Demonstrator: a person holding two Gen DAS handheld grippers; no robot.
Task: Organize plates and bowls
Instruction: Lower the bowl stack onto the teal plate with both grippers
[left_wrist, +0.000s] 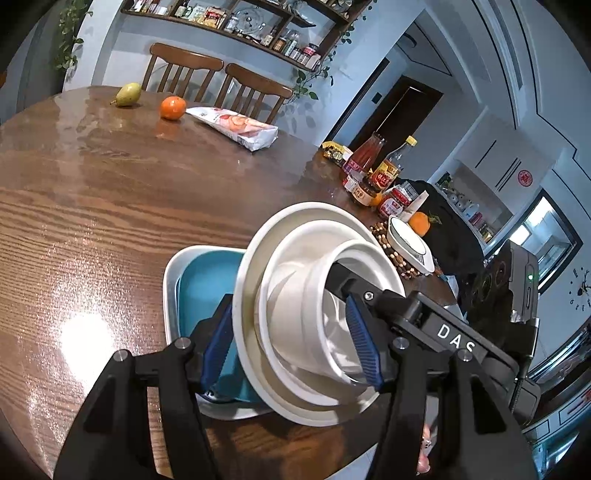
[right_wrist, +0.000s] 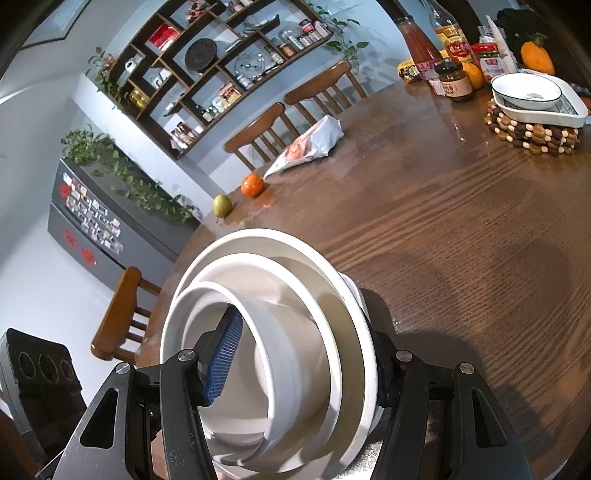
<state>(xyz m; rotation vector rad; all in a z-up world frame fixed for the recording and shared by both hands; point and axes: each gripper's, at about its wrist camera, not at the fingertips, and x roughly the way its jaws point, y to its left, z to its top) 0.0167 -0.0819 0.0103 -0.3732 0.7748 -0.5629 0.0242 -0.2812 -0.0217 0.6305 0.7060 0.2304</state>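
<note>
A nested stack of white bowls (left_wrist: 314, 306) is clamped from both sides above the wooden desk (left_wrist: 110, 206): the left tool (left_wrist: 291, 347) is clenched across its rims, the right tool (left_wrist: 373, 295) likewise opposite, apparently to carry it whole over the blue tray (left_wrist: 207, 284).

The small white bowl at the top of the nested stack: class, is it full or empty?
Empty. In both wrist views the small white bowl shows only bare white wall inside the stack, apart from a gripper finger reaching into it.
</note>
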